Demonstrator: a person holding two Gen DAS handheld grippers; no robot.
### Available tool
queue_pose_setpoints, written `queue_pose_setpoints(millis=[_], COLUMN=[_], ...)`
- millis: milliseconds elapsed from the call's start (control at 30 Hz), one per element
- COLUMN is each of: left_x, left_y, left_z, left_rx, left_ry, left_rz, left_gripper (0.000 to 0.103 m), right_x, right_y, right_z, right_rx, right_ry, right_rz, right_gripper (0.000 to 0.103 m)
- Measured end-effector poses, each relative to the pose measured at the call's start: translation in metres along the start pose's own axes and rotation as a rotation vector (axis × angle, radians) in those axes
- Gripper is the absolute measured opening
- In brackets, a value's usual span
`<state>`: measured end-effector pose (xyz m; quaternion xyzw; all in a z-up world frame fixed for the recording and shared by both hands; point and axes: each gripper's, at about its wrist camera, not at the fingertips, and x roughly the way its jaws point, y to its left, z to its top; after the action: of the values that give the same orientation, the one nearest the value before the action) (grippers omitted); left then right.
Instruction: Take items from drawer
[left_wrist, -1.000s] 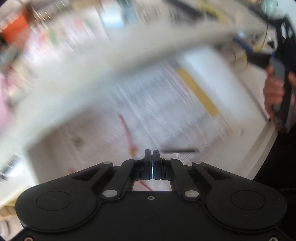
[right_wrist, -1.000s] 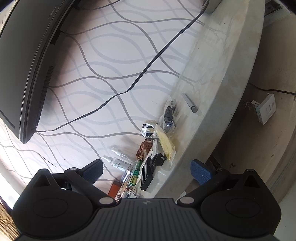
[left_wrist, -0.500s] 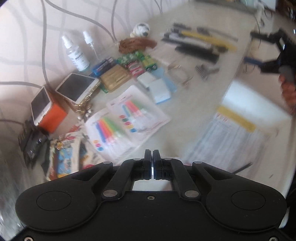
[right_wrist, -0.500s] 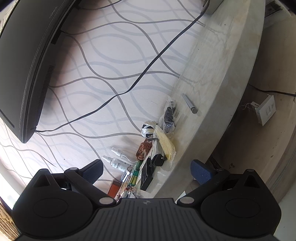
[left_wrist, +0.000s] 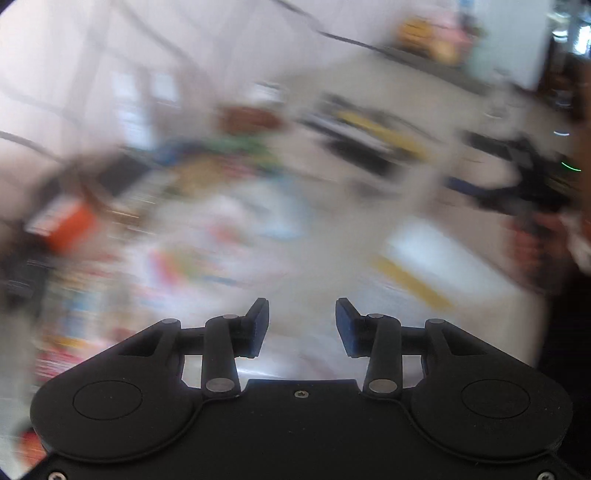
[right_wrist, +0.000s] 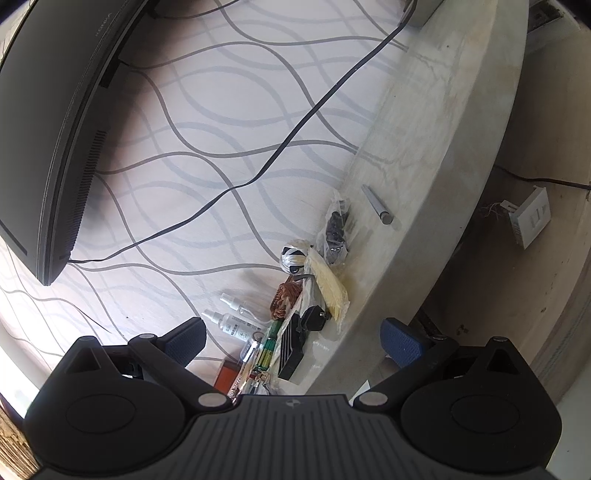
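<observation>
Items (right_wrist: 295, 325) lie in a row on the desk (right_wrist: 424, 155) by the wavy-patterned wall: spray bottles (right_wrist: 232, 321), copper coil (right_wrist: 282, 299), black comb (right_wrist: 291, 349), yellow packet (right_wrist: 328, 284), bagged black parts (right_wrist: 336, 229), grey tube (right_wrist: 376, 205). Drawer itself not identifiable. Left hand-held gripper (left_wrist: 301, 326): jaws opening, nothing between them, view heavily motion-blurred. Right hand-held gripper (right_wrist: 293, 338): spread wide, empty, pointing along the desk. Monitor (right_wrist: 48, 110) on the left, cable (right_wrist: 288, 144) running across the wall.
</observation>
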<state>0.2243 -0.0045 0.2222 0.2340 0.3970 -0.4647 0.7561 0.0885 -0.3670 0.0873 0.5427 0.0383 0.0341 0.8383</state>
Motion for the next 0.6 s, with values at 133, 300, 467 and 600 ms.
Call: queue_pose_setpoints(millis=[133,300,467,600], left_x=[0.064,0.119,0.129,0.131], left_y=[-0.044,-0.057,-0.036,-0.033], left_z=[-0.03,-0.072,-0.083,-0.089], left_rx=[-0.056,-0.164,-0.305,-0.342], left_ry=[0.222,0.422,0.461,0.465], left_rz=[-0.121,-0.159,-0.113,-0.117], left_gripper=[0.043,0.042,0.042,0.04], right_x=[0.001,0.0,0.0,-0.001], right_y=[0.002,0.001,0.001,0.0], right_z=[0.0,0.0,-0.001,-0.001], right_rx=[-0.012,-0.007,-0.009,-0.003], right_ry=[0.002,0.002,0.006,0.001], right_rz=[-0.009,-0.007,-0.007,-0.004], right_gripper=[0.103,0.103,0.103,0.103])
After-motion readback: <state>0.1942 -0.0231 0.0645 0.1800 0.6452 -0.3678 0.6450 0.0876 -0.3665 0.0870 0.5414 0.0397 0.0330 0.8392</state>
